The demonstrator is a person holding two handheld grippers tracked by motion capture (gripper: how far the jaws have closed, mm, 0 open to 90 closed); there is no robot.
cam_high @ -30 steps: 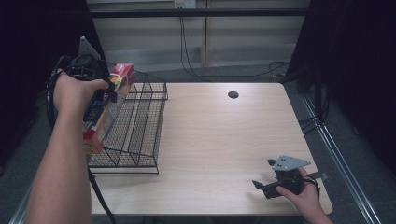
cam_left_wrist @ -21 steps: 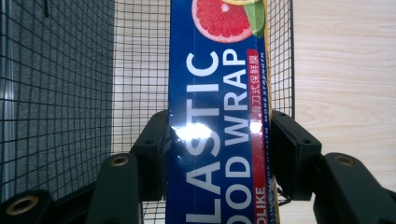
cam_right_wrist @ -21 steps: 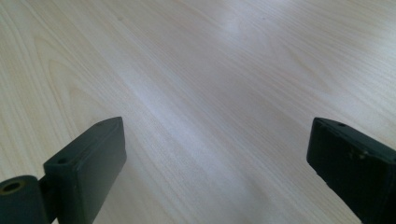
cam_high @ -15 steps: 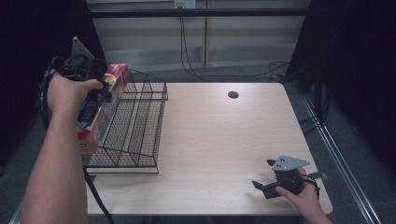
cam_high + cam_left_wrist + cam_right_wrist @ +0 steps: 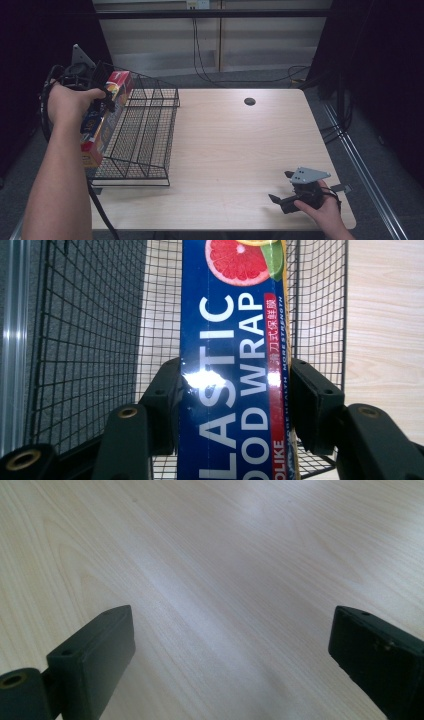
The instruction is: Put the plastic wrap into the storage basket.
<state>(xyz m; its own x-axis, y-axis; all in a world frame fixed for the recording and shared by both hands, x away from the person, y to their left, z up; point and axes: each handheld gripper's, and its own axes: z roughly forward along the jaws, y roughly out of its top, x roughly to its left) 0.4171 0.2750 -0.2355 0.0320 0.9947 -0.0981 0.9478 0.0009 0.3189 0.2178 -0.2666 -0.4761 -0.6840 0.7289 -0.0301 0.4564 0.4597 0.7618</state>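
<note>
Left gripper (image 5: 232,390): jaws clamped on one plastic wrap box (image 5: 235,340), held over the left edge of one black wire rack (image 5: 145,130) on the bench (image 5: 240,150). Box's lower end is cut off (lettering partly lost). Right gripper (image 5: 232,660): jaws spread, nothing between, low over bare bench.

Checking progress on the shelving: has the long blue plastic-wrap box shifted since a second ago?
Yes. The blue plastic-wrap box has drifted slightly left and up against the black wire rack, clamped in the left gripper.

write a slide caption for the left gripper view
Left claw clamps a blue plastic food wrap box above the black wire rack.
</note>
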